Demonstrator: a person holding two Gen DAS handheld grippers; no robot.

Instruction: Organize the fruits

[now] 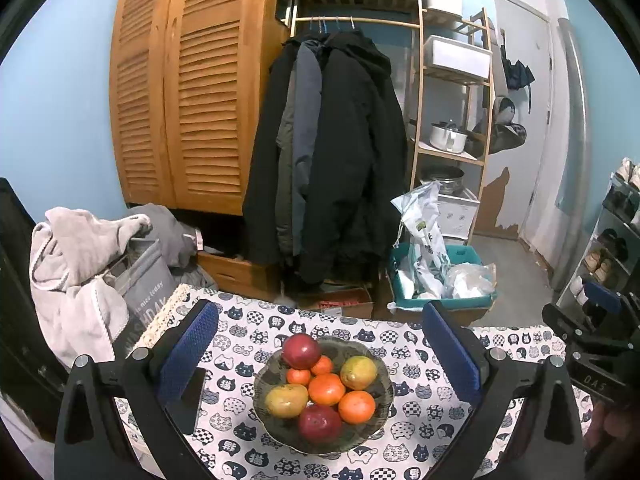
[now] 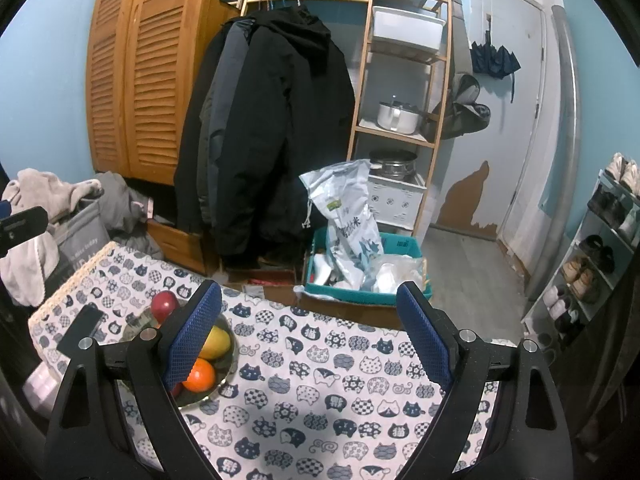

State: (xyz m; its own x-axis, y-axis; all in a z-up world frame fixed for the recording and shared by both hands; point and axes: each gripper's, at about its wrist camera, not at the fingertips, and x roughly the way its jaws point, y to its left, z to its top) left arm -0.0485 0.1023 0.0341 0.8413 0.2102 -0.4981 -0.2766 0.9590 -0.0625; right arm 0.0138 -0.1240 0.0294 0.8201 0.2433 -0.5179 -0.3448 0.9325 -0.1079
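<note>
The left gripper [image 1: 320,354] is held wide open, empty, framing the dark scalloped glass bowl [image 1: 382,394] of red apples, oranges and yellow-green mangoes on the cat-print tablecloth [image 1: 420,452]. The right gripper [image 2: 308,330] is spread wide too, over bare cloth, with the bowl seen left.

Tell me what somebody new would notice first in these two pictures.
First, the dark scalloped bowl piled with red, orange and yellow-green fruit, sitting on the white cat-print tablecloth between the open left gripper fingers. Behind the table, black hooded coats hang from a wooden rail beside tall orange louvred wardrobe doors. The open right gripper hovers over bare cloth, right of the bowl.
</note>
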